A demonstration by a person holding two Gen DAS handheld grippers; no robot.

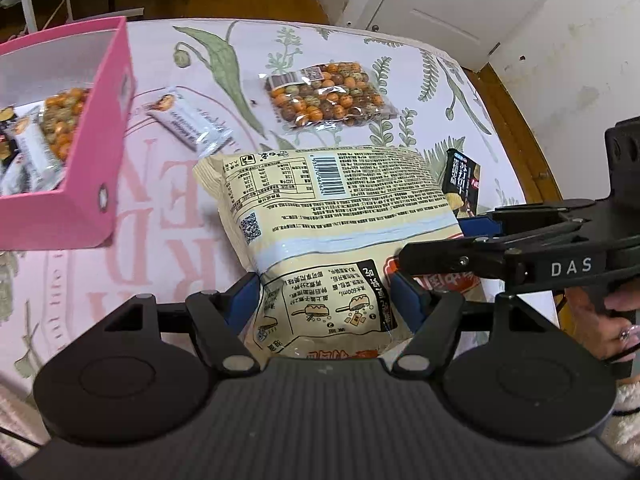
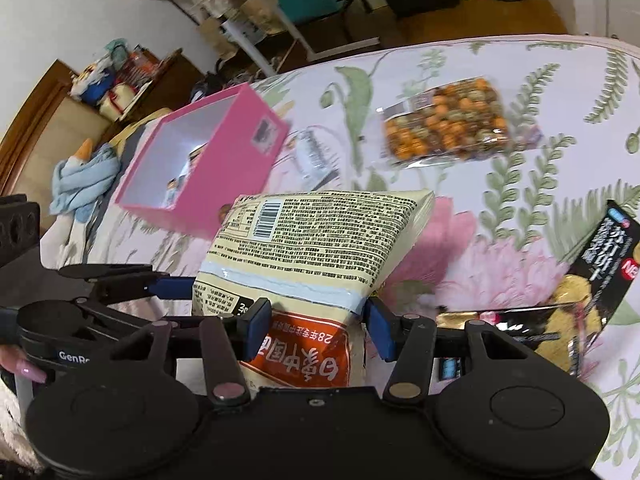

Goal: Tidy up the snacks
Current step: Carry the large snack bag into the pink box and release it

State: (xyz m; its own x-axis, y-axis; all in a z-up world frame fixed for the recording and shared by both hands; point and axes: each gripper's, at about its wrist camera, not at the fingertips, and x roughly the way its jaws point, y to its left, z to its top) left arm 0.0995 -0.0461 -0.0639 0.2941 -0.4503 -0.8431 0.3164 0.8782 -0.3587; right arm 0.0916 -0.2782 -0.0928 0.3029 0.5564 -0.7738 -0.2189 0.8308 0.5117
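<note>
Both the left hand-held gripper (image 1: 324, 298) and the right hand-held gripper (image 2: 316, 326) clamp the cream noodle packet (image 1: 332, 208), lifted above the flowered bedsheet (image 1: 400, 52), near the pink box (image 1: 92, 184)

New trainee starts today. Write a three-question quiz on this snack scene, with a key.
1. True or false: both the left gripper and the right gripper have their fingers closed on the cream noodle packet.
2. Multiple choice: where does the clear bag of coated peanuts on the cloth lie? A) inside the pink box B) on the tablecloth, beyond the noodle packet C) under the black cracker box
3. Fill in: the small white wrapped bar lies between the pink box and the ____.

Key: 1 true; 2 B; 3 bag of coated peanuts.
</note>
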